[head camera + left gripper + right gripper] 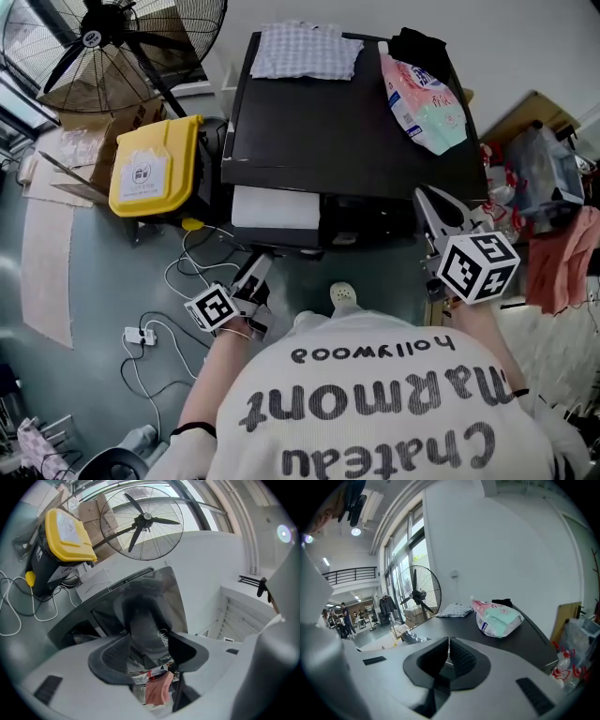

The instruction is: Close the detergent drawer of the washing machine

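The washing machine [337,122] serves as the landmark. On its top, a folded cloth [307,49] is laid at the rear left and a dark bundle [419,42] at the rear right. A pouch [424,103] is laid just before that bundle, along the right edge. The detergent drawer [275,208] is seen drawn out of the machine's front, at the left. A lidded bin [155,167] is set just left of the machine, with a standing fan [112,37] behind the bin. Cables [178,281] are strewn on the floor before the machine's left corner. The left gripper [255,272] is held just before the drawer, the right gripper [429,202] at the machine's front right corner. Bags and cloths [548,187] are heaped right of the machine.
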`<state>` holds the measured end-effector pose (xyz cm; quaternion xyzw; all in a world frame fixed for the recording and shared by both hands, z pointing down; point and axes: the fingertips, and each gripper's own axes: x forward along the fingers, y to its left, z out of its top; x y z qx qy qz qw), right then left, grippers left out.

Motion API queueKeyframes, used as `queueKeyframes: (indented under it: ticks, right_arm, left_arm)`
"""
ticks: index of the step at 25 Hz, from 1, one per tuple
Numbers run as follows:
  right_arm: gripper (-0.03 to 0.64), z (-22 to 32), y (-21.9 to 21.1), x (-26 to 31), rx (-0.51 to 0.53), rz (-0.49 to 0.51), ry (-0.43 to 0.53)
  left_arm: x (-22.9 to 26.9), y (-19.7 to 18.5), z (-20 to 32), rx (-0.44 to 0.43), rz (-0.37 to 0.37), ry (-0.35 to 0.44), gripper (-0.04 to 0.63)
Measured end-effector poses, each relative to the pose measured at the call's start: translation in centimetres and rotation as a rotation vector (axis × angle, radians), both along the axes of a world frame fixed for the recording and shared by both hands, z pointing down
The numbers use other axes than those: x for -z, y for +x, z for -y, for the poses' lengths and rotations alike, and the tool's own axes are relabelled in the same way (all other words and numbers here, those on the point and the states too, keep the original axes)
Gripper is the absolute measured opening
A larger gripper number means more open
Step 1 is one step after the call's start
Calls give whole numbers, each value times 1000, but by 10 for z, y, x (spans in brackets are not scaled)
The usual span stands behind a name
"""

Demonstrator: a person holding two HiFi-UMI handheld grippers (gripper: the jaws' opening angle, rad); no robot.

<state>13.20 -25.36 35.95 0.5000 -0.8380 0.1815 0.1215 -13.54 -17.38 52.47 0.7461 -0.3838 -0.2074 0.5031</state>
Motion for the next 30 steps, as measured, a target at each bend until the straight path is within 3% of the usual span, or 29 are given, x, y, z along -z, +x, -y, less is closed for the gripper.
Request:
queueKeyframes:
  ticks: [20, 30]
  right_arm:
    - [34, -2, 10, -3, -24, 2, -13]
    - [34, -2, 11, -4, -28, 2, -18]
  left_arm:
    - [4, 2, 12, 14, -2, -9, 259]
    - [-3, -4, 16, 30, 41, -51, 259]
